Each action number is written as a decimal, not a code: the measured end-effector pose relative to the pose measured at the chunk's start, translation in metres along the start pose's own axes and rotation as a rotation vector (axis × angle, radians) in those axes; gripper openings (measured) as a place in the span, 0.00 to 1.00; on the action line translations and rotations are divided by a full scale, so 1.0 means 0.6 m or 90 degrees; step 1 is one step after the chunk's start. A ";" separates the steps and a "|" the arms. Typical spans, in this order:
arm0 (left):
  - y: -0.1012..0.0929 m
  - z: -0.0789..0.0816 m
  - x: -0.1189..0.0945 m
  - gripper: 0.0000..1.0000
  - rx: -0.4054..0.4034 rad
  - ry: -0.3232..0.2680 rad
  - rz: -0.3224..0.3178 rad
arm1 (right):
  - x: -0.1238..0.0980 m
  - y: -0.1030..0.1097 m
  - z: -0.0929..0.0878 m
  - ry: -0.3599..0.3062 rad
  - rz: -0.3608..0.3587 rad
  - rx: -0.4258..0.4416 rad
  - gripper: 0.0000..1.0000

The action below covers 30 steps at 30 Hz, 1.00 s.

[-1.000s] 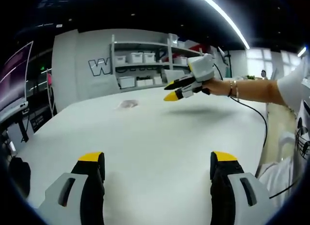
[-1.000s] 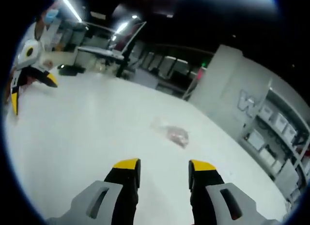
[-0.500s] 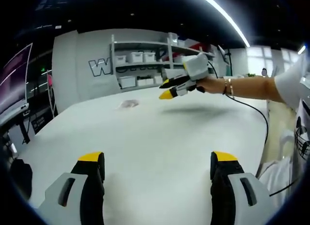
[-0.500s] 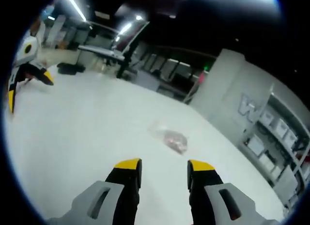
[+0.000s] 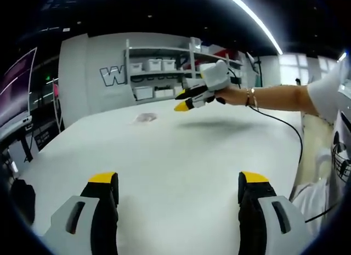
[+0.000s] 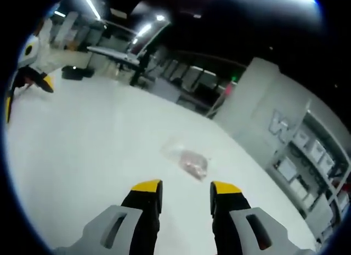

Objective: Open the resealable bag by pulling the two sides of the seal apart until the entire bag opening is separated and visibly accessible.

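In the right gripper view the right gripper (image 6: 185,189), jaws apart and empty, now sits nearer the resealable bag (image 6: 186,160), which lies flat on the white surface (image 6: 82,151) at 12 o'clock just beyond the tips. The left gripper (image 5: 178,186) hangs unmoved, jaws wide apart. The bag's seal is too blurred to make out; its contents show only as a reddish smudge.
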<state>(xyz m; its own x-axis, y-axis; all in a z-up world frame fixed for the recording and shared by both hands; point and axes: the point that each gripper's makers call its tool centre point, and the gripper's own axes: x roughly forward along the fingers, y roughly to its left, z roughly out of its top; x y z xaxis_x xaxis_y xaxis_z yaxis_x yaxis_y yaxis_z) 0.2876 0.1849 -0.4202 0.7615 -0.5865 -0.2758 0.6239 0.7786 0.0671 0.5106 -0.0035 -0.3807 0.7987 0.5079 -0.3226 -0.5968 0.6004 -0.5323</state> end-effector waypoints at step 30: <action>0.016 0.001 -0.006 0.89 -0.011 -0.007 0.005 | 0.088 0.027 0.028 -0.008 0.034 -0.156 0.28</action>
<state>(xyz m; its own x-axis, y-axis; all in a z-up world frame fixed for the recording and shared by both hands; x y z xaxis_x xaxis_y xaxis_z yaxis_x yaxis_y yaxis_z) 0.2911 0.1942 -0.4180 0.7685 -0.5826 -0.2646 0.6147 0.7871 0.0521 0.5415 0.0435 -0.3931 0.7646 0.5433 -0.3468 -0.6005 0.4050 -0.6895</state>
